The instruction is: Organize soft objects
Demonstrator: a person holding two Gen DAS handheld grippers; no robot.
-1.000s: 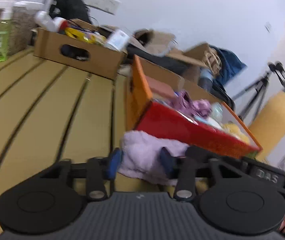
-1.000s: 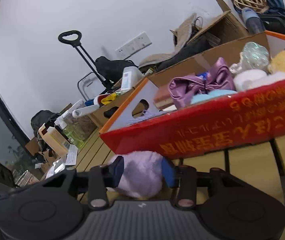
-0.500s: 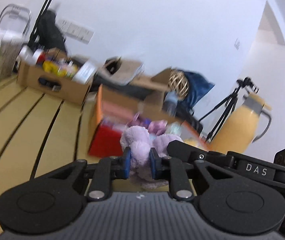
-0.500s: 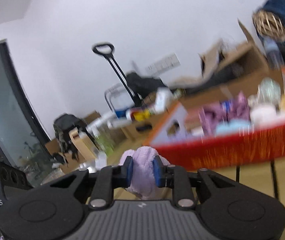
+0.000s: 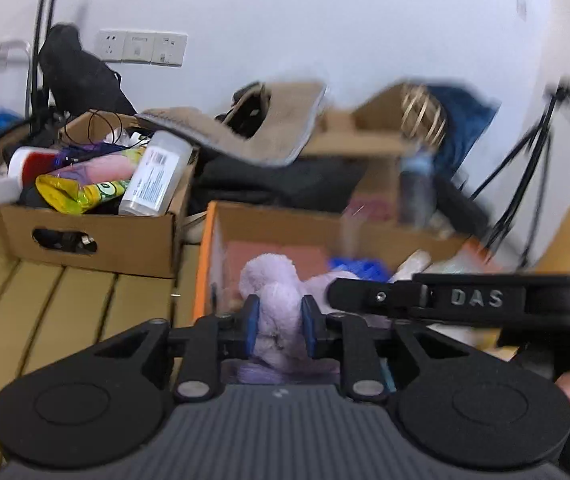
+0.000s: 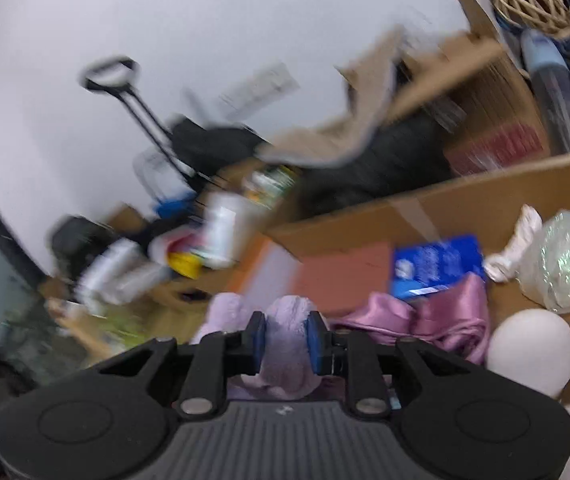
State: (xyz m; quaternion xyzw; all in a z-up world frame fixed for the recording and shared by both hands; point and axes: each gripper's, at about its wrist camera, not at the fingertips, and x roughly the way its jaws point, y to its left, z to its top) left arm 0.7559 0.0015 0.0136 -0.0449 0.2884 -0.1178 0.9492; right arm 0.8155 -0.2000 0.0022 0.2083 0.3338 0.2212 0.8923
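Note:
A pale purple plush toy (image 5: pixel 275 284) hangs between both grippers above the left end of the orange-rimmed cardboard box (image 5: pixel 205 264). My left gripper (image 5: pixel 279 330) has its blue pads pressed on one part of the plush, and its jaws are opening slightly. My right gripper (image 6: pixel 285 340) pinches another lobe of the plush toy (image 6: pixel 227 312) with its jaws also easing open. The right gripper's black body (image 5: pixel 473 300) crosses the left wrist view at the right. Both views are blurred by motion.
Inside the box (image 6: pixel 465 204) lie a pink satin cloth (image 6: pixel 445 320), a blue packet (image 6: pixel 437 264), a white ball (image 6: pixel 533 344) and a shiny wrapped ball (image 6: pixel 569 264). A second cardboard box (image 5: pixel 85 236) of bottles stands left. A tripod (image 5: pixel 525 184) stands right.
Both grippers closed on the purple plush, which lay on the floor in front of the box, and lifted it. It now hangs over the box's inside.

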